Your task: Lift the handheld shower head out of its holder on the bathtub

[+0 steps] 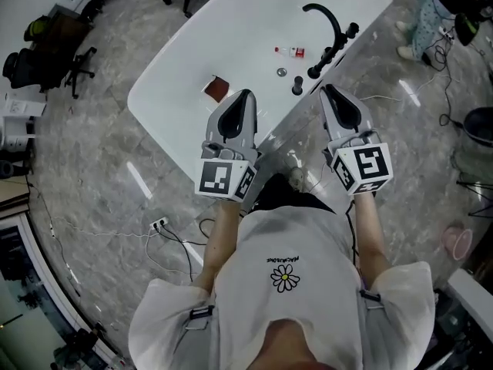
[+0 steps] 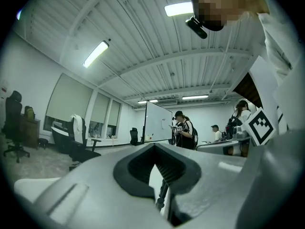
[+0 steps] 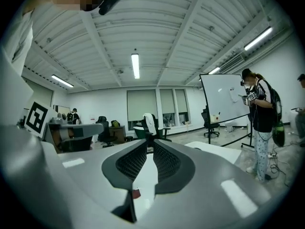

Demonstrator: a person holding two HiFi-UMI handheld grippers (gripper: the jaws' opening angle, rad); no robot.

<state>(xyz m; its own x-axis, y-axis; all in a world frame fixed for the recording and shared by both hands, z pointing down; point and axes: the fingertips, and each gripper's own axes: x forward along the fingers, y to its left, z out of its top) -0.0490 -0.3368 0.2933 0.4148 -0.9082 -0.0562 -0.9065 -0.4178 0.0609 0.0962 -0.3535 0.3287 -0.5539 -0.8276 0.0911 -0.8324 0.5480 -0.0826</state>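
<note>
The white bathtub [image 1: 177, 75] lies below me in the head view. At its far right rim stands a black tap set with a curved spout [image 1: 325, 15]. The black handheld shower head [image 1: 333, 51] rests in its holder along that rim. My left gripper [image 1: 245, 94] hovers over the tub's near edge, jaws together and empty. My right gripper [image 1: 326, 89] hangs just short of the tap set, also shut and empty. In the left gripper view the left gripper [image 2: 155, 146] has closed tips, and a black stem [image 2: 162, 194] shows below them. The right gripper [image 3: 150, 140] is shut over the white tub.
Inside the tub lie a brown square piece [image 1: 217, 89], a small red-and-white bottle [image 1: 290, 51], a metal drain [image 1: 282, 72] and a black knob [image 1: 297, 87]. Office chairs [image 1: 73, 60] stand at the left. Cables and a power strip [image 1: 158, 223] lie on the marble floor. A person [image 1: 427, 18] stands at the upper right.
</note>
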